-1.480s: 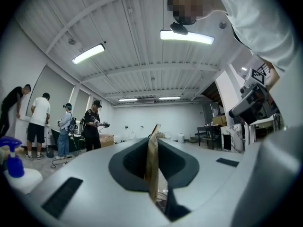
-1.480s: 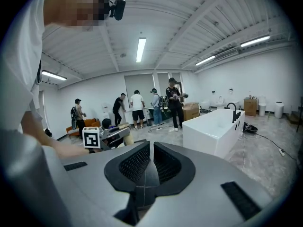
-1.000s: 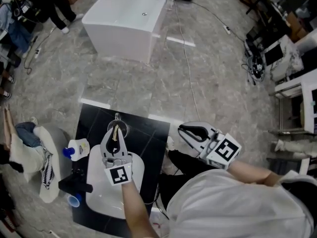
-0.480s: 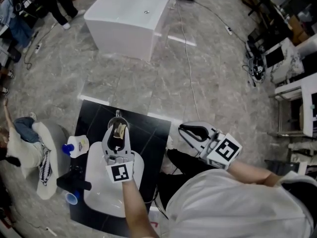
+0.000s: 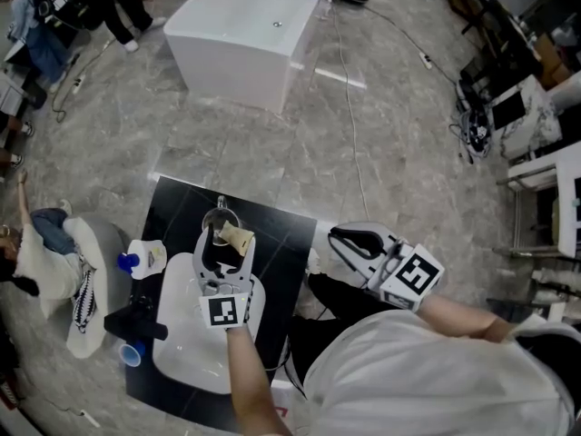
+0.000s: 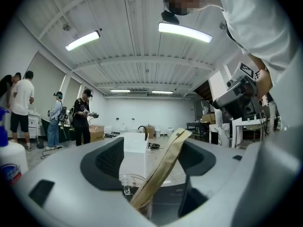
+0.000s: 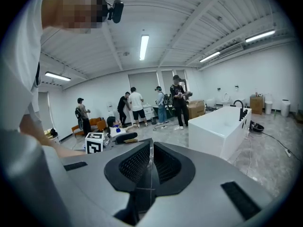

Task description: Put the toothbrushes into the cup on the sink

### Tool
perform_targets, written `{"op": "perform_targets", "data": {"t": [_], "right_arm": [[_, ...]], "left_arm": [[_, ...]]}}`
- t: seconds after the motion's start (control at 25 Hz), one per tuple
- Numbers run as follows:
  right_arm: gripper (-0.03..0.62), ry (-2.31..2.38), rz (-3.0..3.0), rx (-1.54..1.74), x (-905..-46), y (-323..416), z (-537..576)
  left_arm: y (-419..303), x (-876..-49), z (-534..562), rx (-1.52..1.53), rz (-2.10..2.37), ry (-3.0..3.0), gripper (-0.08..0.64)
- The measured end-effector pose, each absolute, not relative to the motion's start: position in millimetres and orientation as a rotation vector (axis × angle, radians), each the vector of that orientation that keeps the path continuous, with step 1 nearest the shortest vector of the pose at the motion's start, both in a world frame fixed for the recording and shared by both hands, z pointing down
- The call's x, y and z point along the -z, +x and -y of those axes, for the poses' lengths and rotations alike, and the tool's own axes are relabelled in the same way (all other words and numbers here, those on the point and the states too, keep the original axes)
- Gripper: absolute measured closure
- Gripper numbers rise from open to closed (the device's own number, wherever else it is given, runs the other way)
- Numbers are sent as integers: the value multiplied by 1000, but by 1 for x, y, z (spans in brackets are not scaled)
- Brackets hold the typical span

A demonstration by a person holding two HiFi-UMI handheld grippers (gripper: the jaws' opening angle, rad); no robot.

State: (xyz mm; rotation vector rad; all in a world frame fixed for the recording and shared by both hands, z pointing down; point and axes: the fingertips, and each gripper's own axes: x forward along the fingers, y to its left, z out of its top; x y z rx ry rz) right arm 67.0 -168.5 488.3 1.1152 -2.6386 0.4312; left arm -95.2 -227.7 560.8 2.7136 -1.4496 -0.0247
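Note:
A tan paper-wrapped toothbrush (image 5: 238,236) stands in the clear cup (image 5: 221,219) at the far end of the white sink (image 5: 186,352). It leans to the right. My left gripper (image 5: 225,235) hangs over the cup and its jaws are opening, with the toothbrush (image 6: 163,167) loose between them and its top near the right jaw. In the left gripper view the cup (image 6: 134,186) shows low between the jaws of the left gripper (image 6: 151,150). My right gripper (image 5: 356,240) is shut and empty, held off the counter's right side; the right gripper (image 7: 150,157) faces the room.
The sink sits in a black counter (image 5: 281,252). A white bottle with a blue cap (image 5: 142,258), a black fitting (image 5: 136,322) and a blue cap (image 5: 132,355) lie at its left. A white bathtub (image 5: 245,30) and a floor cable (image 5: 349,116) are beyond. People stand at the left.
The left gripper's jaws have spread apart and let go of the toothbrush, which now leans in the cup. The right gripper has stayed where it was.

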Motion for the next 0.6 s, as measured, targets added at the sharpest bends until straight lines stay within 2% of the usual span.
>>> {"op": "perform_targets", "data": {"t": [0.28, 0.6], "right_arm": [[541, 1090, 2648, -428, -486, 63, 160], [541, 1065, 2692, -405, -476, 53, 151]], "left_arm": [[-94, -562, 218, 25, 1436, 2709, 157], [-106, -551, 197, 31, 1490, 2679, 149]]}}
